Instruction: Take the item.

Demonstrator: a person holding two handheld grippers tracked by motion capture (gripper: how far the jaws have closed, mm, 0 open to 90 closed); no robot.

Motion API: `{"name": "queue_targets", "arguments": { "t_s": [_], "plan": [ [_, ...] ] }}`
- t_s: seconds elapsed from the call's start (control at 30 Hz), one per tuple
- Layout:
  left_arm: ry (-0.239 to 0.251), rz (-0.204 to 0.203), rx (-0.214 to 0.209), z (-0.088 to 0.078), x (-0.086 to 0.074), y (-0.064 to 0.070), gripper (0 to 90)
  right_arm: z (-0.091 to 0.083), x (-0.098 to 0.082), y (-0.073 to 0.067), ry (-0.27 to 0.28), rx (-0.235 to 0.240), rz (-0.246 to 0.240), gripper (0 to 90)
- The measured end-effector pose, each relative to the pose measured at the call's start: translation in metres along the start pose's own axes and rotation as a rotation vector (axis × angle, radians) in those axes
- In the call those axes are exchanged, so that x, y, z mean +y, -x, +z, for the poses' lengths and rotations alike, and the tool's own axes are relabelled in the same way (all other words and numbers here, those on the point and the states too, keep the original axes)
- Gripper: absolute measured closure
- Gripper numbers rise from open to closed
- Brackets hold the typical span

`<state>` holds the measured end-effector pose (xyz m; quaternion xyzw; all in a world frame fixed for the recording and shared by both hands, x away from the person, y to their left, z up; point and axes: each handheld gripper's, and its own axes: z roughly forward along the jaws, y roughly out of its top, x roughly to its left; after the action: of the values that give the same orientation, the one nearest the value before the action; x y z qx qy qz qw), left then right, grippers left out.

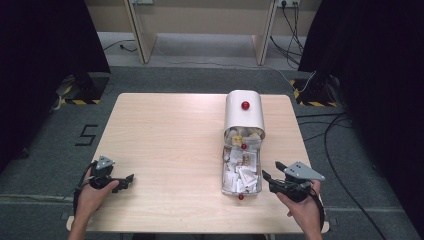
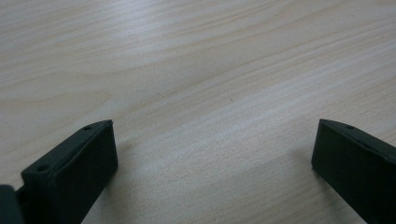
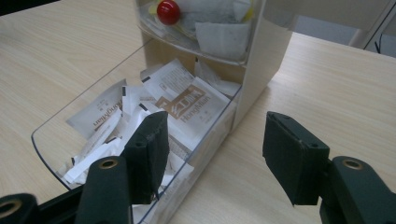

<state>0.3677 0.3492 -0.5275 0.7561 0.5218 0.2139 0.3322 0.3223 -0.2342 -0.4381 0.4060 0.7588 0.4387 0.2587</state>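
The left gripper [image 1: 131,178] rests low over bare table [image 1: 165,140] near the left front corner, its jaws wide apart with nothing between them; its tips are hard to separate from above. One cabinet [image 1: 244,116] stands right of centre, its clear drawer [image 1: 241,175] pulled out toward the person. Three red knobs [image 1: 245,105] show on it. The sachets [image 3: 184,105] inside overlap too much to count, and those in the upper drawer are blurred behind plastic. The right gripper [image 1: 271,171] sits just right of the drawer, jaws about half open, holding nothing, one jaw over the drawer's rim.
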Motion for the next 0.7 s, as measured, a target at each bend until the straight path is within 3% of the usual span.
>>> {"name": "queue_targets", "arguments": {
  "t_s": [0.7],
  "plan": [
    [0.0, 0.0, 0.0, 0.0, 0.0, 0.0, 0.0, 0.014, 0.009, -0.017, -0.001, 0.069, -0.042, 45.2]
  ]
}}
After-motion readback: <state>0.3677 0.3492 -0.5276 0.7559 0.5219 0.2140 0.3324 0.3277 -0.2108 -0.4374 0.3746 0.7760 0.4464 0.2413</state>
